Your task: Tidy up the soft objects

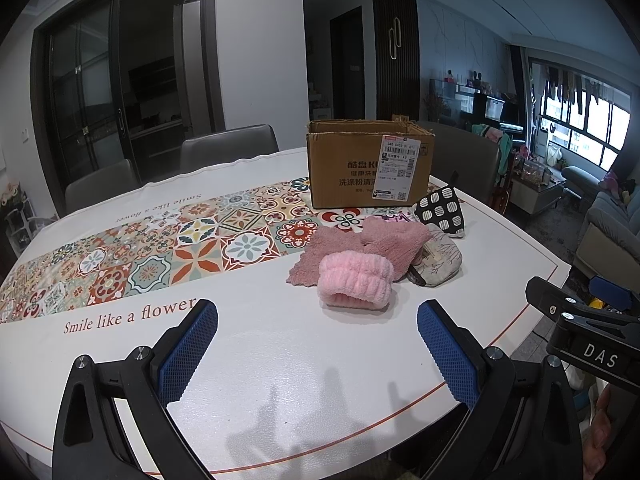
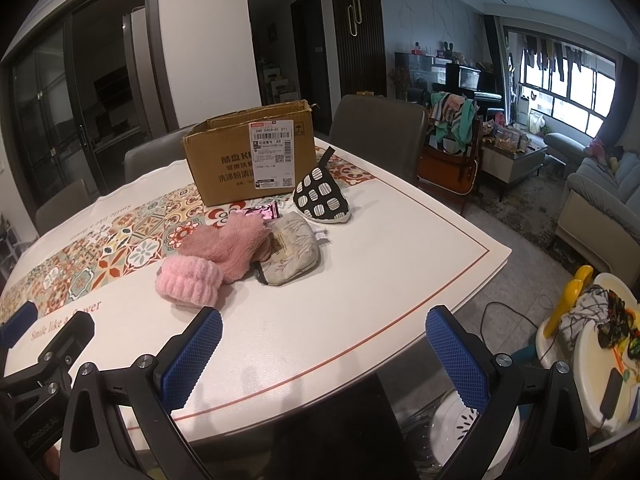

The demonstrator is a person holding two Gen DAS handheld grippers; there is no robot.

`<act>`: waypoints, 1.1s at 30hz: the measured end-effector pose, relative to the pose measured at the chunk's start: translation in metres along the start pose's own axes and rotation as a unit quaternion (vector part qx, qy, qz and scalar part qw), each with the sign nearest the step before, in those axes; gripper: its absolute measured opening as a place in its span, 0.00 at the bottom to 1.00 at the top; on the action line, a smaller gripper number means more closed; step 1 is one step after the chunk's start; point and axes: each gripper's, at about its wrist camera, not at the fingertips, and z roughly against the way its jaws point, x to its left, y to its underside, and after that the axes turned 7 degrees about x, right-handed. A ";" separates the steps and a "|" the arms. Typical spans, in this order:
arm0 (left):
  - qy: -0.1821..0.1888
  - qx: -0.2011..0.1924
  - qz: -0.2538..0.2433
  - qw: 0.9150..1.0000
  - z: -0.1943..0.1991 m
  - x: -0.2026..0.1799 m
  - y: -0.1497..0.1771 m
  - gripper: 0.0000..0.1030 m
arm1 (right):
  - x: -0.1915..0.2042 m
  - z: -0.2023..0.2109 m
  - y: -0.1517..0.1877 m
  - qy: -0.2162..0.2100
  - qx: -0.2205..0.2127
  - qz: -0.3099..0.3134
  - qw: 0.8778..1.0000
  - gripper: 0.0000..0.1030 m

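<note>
A pile of soft things lies on the white table (image 1: 280,360) in front of an open cardboard box (image 1: 370,162) (image 2: 248,160). It holds a light pink fluffy band (image 1: 354,284) (image 2: 190,280), a darker pink fuzzy cloth (image 1: 372,248) (image 2: 228,242), a grey printed pouch (image 1: 438,258) (image 2: 290,246) and a black-and-white patterned mitt (image 1: 440,210) (image 2: 322,196). My left gripper (image 1: 318,330) is open and empty, short of the pink band. My right gripper (image 2: 324,340) is open and empty near the table's front edge, to the right of the left one.
A patterned tile runner (image 1: 160,248) crosses the table. Grey chairs (image 1: 228,146) stand behind it, another chair (image 2: 376,128) beside the box. A sofa (image 2: 600,200) and a cluttered high-chair tray (image 2: 592,340) are on the right, beyond the table edge.
</note>
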 end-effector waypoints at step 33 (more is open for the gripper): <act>0.029 0.028 -0.008 0.999 -0.064 -0.021 -0.022 0.90 | -0.003 -0.056 -0.024 -0.026 0.018 0.017 0.999 0.99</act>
